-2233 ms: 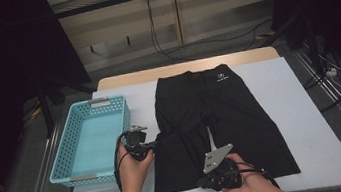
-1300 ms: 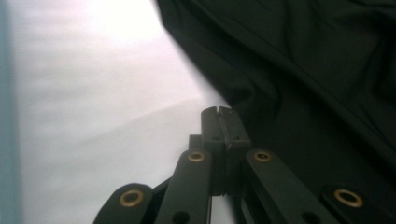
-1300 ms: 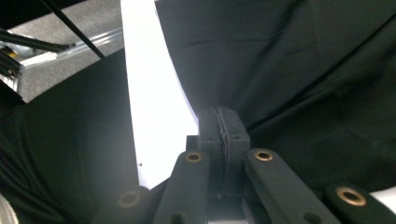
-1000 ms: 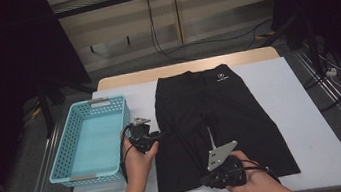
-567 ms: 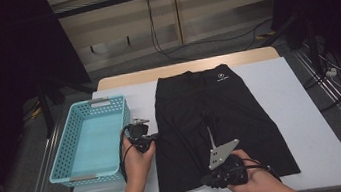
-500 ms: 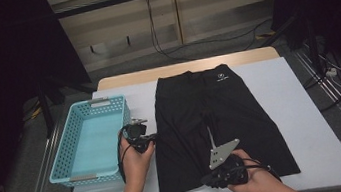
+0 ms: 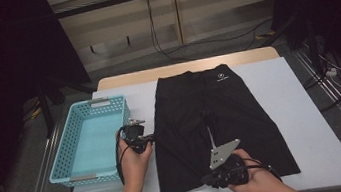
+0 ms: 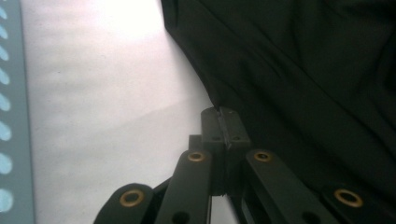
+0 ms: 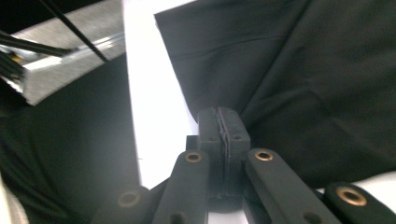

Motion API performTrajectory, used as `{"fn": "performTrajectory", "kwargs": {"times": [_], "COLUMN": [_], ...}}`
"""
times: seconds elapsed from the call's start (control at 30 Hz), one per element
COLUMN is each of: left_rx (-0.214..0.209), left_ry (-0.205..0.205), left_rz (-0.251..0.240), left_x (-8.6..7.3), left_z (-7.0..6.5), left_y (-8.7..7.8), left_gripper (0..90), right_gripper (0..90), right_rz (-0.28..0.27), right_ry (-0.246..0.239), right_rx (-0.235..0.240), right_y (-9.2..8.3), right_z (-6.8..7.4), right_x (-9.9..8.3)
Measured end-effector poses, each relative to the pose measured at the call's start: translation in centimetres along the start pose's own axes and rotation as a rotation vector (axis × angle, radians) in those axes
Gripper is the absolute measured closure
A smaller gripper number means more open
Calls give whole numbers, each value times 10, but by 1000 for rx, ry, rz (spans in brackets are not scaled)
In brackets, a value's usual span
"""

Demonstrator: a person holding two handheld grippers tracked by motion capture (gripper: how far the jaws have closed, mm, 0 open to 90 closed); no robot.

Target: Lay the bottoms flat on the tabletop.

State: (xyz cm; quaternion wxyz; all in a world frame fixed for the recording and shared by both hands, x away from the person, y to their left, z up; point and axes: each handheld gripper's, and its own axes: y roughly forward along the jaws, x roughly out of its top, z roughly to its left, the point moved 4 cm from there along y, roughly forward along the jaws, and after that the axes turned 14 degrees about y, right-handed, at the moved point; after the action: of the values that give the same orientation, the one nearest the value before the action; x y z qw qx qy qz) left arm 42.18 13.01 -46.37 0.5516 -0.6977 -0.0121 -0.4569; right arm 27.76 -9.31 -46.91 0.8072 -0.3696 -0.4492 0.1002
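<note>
A light-blue basket (image 7: 89, 142) sits at the table's left edge, beside black shorts (image 7: 222, 119) spread flat across the white tabletop (image 7: 301, 108). The left gripper (image 7: 150, 139), its jaws having just closed, pinches the shorts' left edge. The right gripper (image 7: 209, 179) is clamped on their bottom hem.

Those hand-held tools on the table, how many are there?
2. The left tool is at the left side edge of the black shorts, beside the blue basket. The right tool is at the shorts' near hem, by the table's front edge.
</note>
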Motion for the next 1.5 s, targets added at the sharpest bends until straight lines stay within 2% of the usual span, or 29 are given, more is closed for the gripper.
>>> {"fn": "performTrajectory", "kwargs": {"times": [0.17,0.27,0.4,0.5,0.53,0.6,0.73,0.8,0.87,0.93,0.97,1.07,1.1,1.17,1.23,1.33,1.4,1.43,1.5], "left_rx": [6,11,10,10,6,2,-8,-27,-39,-51,-61,-68,-78,-67,-81,-84,-98,-97,-105], "left_ry": [13,5,6,3,5,9,-1,2,11,21,18,45,51,59,61,71,67,64,48], "left_rz": [7,10,10,11,12,10,7,3,-16,-17,-17,-11,-4,-9,-5,-1,-3,-5,-5], "left_x": [-1,-3,-4,-5,-5,-5,-5,-5,-4,-5,-7,-11,-12,-15,-19,-23,-26,-27,-30], "left_z": [0,1,0,0,0,0,-1,-4,-7,-10,-12,-17,-18,-20,-20,-21,-21,-21,-20], "left_y": [5,6,5,4,4,3,2,-1,-6,-10,-11,-13,-15,-15,-16,-21,-23,-24,-23], "left_gripper": [900,900,900,900,900,897,857,778,663,593,578,517,503,470,443,403,389,374,352], "right_gripper": [852,723,626,607,608,607,623,641,683,720,748,857,870,884,886,885,856,772,701], "right_rz": [-10,-44,-99,-153,-168,-186,-157,-139,-122,-102,-112,-114,-117,-114,-109,-108,-138,-151,-159], "right_ry": [5,8,37,38,49,73,107,127,137,143,150,158,165,182,184,168,160,155,156], "right_rx": [-14,-22,-58,-139,-155,-216,-289,-312,-327,-328,-324,-322,-314,-306,-309,-321,-308,-306,-310], "right_y": [1,-1,-8,-13,-14,-15,-8,-5,-3,0,1,2,2,1,-1,-10,-16,-19,-21], "right_z": [-2,-3,-12,-21,-24,-31,-45,-50,-54,-56,-57,-59,-60,-61,-62,-62,-61,-60,-60], "right_x": [0,2,7,10,11,13,13,11,10,8,8,10,11,11,11,9,7,7,6]}}
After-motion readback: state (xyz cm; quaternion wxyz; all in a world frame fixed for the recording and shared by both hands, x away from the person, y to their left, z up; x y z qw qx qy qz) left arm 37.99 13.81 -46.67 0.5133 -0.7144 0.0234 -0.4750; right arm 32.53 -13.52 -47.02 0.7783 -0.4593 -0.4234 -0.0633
